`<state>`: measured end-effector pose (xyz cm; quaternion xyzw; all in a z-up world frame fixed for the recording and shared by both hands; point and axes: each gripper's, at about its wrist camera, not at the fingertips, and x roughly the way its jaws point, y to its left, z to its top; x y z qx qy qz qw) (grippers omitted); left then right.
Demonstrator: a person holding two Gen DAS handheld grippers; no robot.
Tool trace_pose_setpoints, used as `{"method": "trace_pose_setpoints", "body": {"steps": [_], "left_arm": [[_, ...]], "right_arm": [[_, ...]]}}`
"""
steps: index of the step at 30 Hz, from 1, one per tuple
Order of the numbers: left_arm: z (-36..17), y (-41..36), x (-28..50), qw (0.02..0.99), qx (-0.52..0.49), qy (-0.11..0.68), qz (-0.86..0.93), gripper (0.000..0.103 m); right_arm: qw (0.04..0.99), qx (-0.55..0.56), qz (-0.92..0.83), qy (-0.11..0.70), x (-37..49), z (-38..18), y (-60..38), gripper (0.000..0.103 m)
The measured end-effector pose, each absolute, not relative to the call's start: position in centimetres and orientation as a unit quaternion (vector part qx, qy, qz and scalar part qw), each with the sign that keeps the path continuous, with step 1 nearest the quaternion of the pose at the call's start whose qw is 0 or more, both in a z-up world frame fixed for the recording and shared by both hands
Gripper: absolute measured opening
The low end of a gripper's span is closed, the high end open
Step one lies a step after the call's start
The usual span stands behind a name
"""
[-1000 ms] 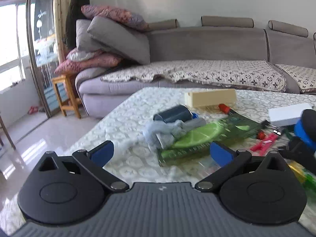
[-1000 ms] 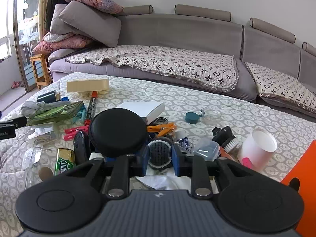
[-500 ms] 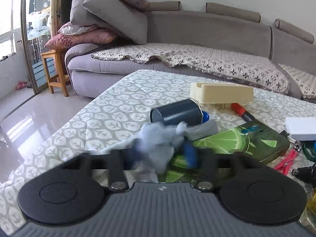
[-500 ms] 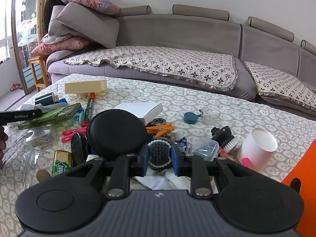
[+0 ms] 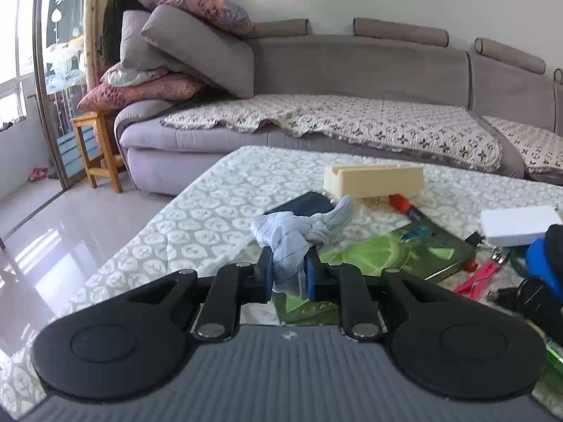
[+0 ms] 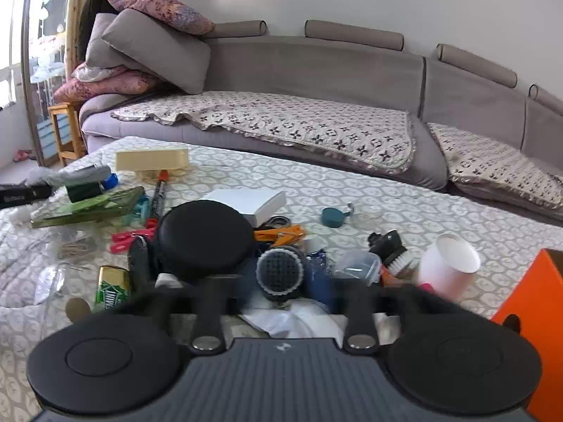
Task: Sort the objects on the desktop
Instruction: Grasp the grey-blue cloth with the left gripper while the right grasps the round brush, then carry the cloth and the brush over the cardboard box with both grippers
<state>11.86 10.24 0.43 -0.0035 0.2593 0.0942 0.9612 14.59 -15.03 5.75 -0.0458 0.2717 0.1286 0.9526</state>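
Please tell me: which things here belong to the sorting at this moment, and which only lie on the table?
In the job now:
- left tongs, shut on the pale blue cloth
- right tongs, blurred, around the round black brush

Only lying about:
- green lime pouch
- cream block
- white box
- white cup
- orange box

Crumpled pale-blue cloth (image 5: pixel 288 242), bunched and lifted off green pouch (image 5: pixel 394 253), dark cylinder (image 5: pixel 302 205) just behind.
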Motion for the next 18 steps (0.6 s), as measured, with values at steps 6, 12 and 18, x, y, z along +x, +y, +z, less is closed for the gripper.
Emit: {"method": "trace_pose_setpoints", "body": {"steps": [6,12,18], "left_arm": [[0.2,10.4,12.1,0.959,-0.007,0.267,0.091,0.019],[0.0,10.6,11.9,0.959,-0.008,0.268,0.093,0.019],[0.1,10.5,11.6,0.96,-0.005,0.266,0.092,0.019]], "right_arm": [[0.952,-0.054,0.123,0.276,15.7,5.6,-14.4,0.072],[0.944,-0.062,0.119,0.3,16.8,4.5,-14.5,0.048],[0.943,-0.062,0.125,0.302,16.8,4.8,-14.7,0.036]]}}
